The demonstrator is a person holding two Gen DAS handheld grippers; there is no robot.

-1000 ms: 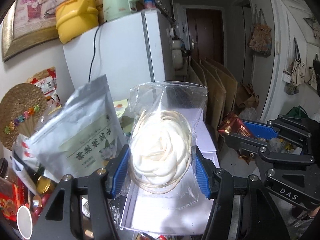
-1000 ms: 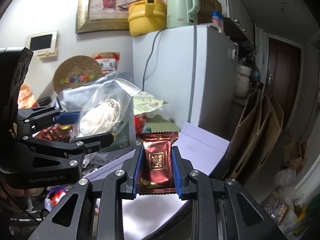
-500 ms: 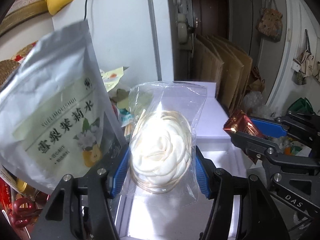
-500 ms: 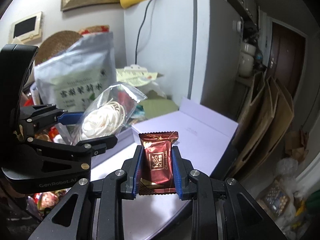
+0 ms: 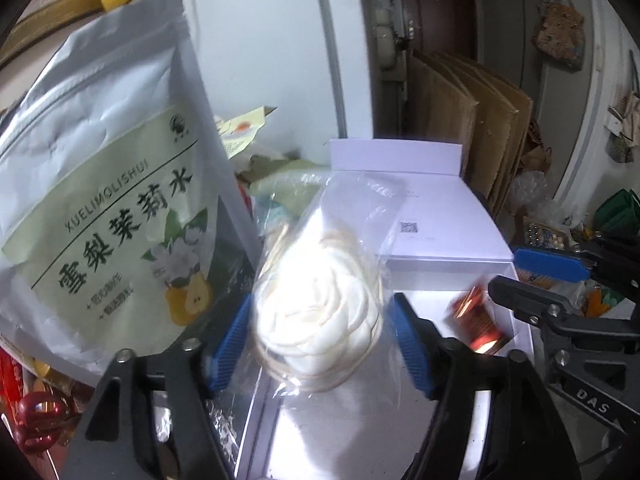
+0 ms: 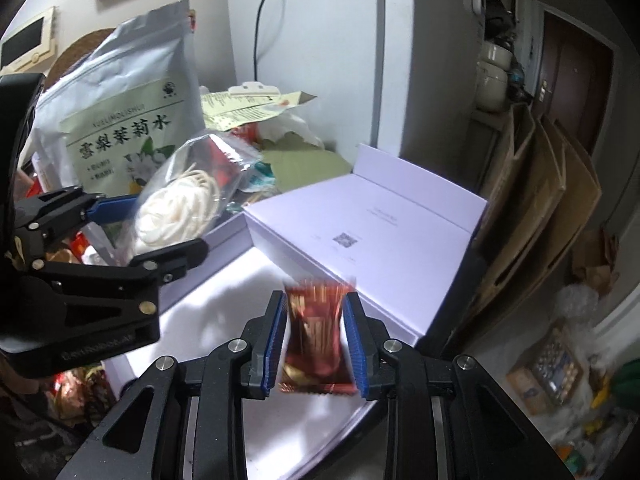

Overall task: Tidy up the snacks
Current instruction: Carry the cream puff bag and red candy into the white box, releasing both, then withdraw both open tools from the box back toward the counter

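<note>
Over the open white box [image 6: 400, 232], both opening grippers had released: noodle bag [image 5: 320, 316] between the left gripper [image 5: 320, 340] pads, chocolate bar [image 6: 316, 340] between the right gripper [image 6: 316, 344] pads.

Black tool [image 6: 316, 342] frames, blue ribbed pads [image 6: 275, 344], silver screws, blurred white lettering.

Clear bag [image 5: 352, 216]: thin see-through plastic film, glossy and creased.
Chocolate wrapper [image 6: 318, 336]: shiny dark-red foil (blurred).
Standing pouch [image 5: 100, 184]: silvery matt foil with a pale green printed label.
Box [image 6: 384, 236]: smooth lilac card, matt.
Gripper pads [image 6: 276, 340]: blue ribbed plastic is seen on black matt frames.
Flattened cartons [image 5: 480, 120]: rough brown cardboard.
</note>
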